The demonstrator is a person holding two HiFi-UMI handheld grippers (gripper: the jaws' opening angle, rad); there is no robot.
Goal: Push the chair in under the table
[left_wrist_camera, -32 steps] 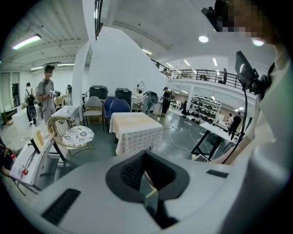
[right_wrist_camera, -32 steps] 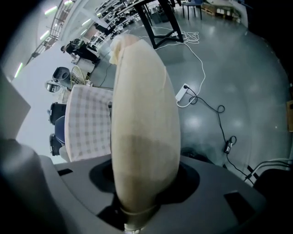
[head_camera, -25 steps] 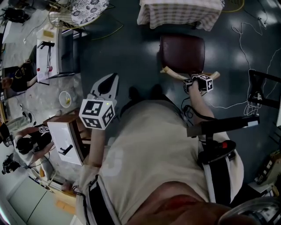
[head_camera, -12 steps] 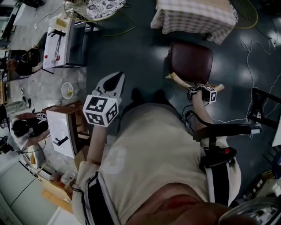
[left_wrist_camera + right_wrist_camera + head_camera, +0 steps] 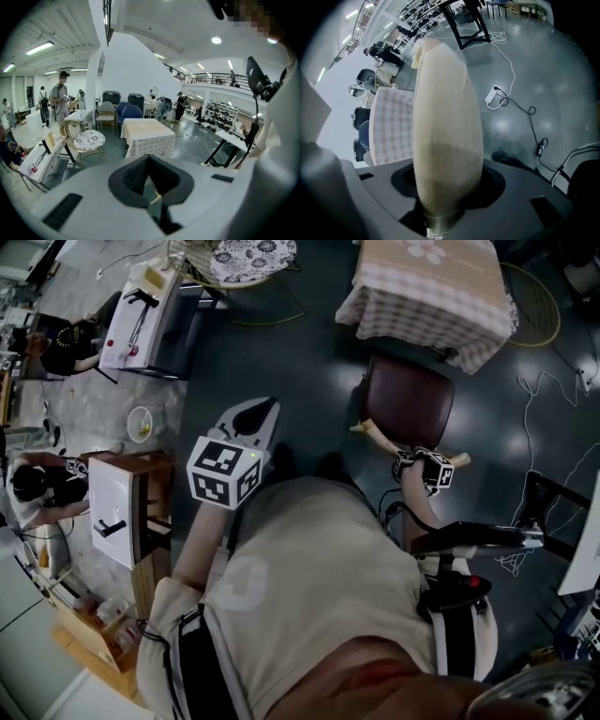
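Note:
The chair (image 5: 410, 399) has a dark red seat and a pale wooden back rail (image 5: 380, 434). It stands on the dark floor just in front of the table (image 5: 431, 292), which wears a checked cloth. My right gripper (image 5: 419, 455) is shut on that back rail (image 5: 445, 122), which fills the right gripper view between the jaws of the right gripper (image 5: 440, 199); the table (image 5: 391, 126) lies beyond it. My left gripper (image 5: 257, 412) hangs in the air at my left, shut on nothing. The left gripper (image 5: 151, 187) faces the table (image 5: 147, 133) across the room.
A wicker chair with a patterned cushion (image 5: 248, 254) and a white bench (image 5: 141, 310) stand at the far left. A small white-fronted cabinet (image 5: 117, 521) is near my left side. Cables (image 5: 553, 381) trail over the floor at right, beside a black stand (image 5: 553, 512).
The head view has swung so that more of the table shows and the chair sits lower in the picture. Both grippers keep their places, the right still on the rail.

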